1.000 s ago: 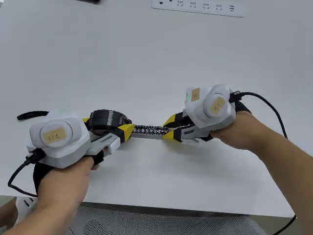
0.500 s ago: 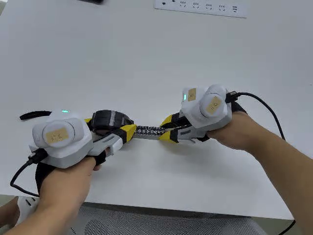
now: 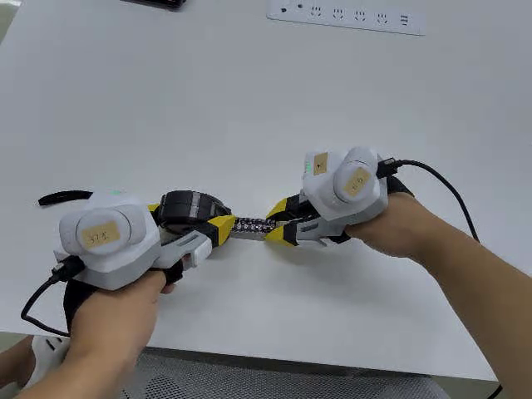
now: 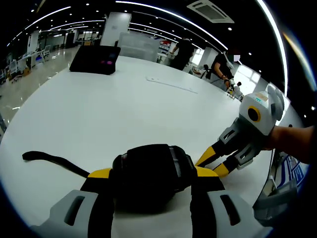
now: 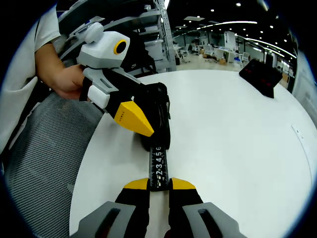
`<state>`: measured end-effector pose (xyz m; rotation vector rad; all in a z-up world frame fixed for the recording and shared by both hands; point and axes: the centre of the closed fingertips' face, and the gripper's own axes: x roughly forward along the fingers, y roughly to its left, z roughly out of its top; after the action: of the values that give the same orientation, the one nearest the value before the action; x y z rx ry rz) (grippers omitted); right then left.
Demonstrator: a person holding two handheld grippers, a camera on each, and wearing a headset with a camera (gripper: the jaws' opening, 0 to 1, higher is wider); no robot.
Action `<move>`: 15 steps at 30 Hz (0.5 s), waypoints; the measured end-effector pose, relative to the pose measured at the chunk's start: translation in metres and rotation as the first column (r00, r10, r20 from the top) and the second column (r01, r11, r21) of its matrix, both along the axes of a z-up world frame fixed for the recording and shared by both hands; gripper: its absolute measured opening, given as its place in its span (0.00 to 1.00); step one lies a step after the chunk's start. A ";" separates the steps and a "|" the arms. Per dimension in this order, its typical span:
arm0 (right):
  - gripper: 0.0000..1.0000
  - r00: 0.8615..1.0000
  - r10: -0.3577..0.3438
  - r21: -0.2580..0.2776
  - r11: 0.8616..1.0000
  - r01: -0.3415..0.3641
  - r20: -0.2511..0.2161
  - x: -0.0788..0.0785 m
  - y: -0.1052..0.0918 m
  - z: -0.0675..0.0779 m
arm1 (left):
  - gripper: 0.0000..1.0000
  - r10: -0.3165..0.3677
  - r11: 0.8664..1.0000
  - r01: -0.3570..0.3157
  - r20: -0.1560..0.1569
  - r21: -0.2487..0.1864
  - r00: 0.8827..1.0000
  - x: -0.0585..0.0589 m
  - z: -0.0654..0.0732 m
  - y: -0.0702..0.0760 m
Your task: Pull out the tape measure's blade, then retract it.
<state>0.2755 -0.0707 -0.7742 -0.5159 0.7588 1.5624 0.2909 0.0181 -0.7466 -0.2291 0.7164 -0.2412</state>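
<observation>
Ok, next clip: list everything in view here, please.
tape measure: one, black case, clamped in the left tool
blade: one, black with white numerals, short stretch out, pinched by the right tool
strap: one, black, on the table, left of the case
power strip: one, white, far table edge
flat device: one, black, far edge, left
table: one, white
tools: two, white with yellow tips, facing each other
hands: two, left hand, right hand, one per tool

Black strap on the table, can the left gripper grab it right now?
Probably not yet. The left gripper has its jaws shut on the tape measure, so they are full, though the strap lies close beside it.
</observation>
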 end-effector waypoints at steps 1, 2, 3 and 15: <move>0.10 1.000 0.001 0.001 1.000 -0.001 0.000 0.000 0.001 0.000 | 0.58 0.001 1.000 -0.001 0.000 -0.001 1.000 0.000 0.000 0.000; 0.10 1.000 0.002 0.002 1.000 -0.002 0.000 0.000 0.002 0.000 | 0.58 0.001 1.000 -0.001 0.000 -0.001 1.000 0.000 0.000 0.000; 0.10 1.000 0.002 0.003 1.000 -0.002 -0.001 0.000 0.003 0.000 | 0.58 0.001 1.000 -0.001 -0.001 -0.001 1.000 0.000 0.000 0.000; 0.10 1.000 0.012 0.008 1.000 -0.012 -0.003 0.001 0.012 0.000 | 0.58 0.000 1.000 0.000 0.000 -0.002 1.000 0.001 -0.001 0.001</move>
<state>0.2765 -0.0586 -0.7741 -0.5133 0.7526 1.5774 0.2916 0.0193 -0.7472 -0.2310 0.7161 -0.2414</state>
